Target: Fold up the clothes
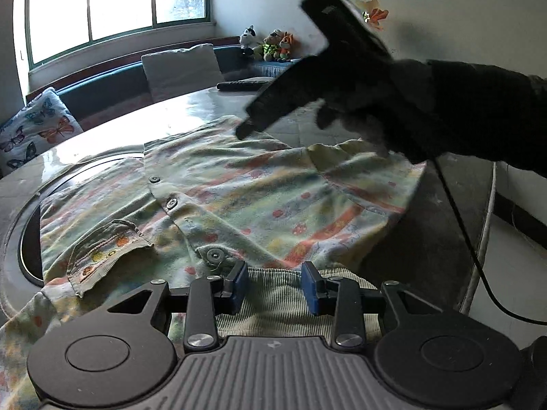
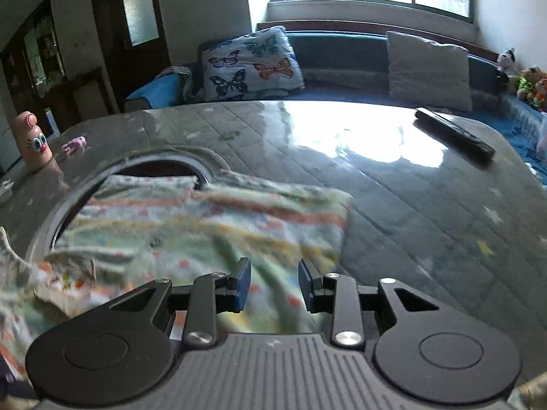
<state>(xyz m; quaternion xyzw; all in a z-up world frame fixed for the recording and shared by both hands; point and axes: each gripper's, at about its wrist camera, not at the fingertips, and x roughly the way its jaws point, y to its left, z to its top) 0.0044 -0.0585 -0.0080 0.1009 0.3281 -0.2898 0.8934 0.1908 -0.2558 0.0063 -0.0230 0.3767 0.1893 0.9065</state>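
A small button-up shirt (image 1: pixel 239 191) with pastel stripes lies spread on the grey table (image 1: pixel 191 109). Its pocket (image 1: pixel 106 253) is at the left and its ribbed collar (image 1: pixel 273 294) is nearest me. My left gripper (image 1: pixel 275 285) stands open just over that collar, the blue pads (image 1: pixel 239 285) apart and not pressing the cloth. A dark gloved hand (image 1: pixel 393 102) carries the right gripper above the shirt's far right edge. In the right wrist view the shirt (image 2: pixel 212 225) is blurred, and my right gripper (image 2: pixel 273 283) hovers open above it with nothing between its pads.
A black remote (image 2: pixel 454 133) lies on the far side of the table. A pink finger-shaped figure (image 2: pixel 34 140) stands at its left edge. A dark round opening (image 2: pixel 157 167) in the tabletop lies partly under the shirt. A black cable (image 1: pixel 461 222) hangs at the right.
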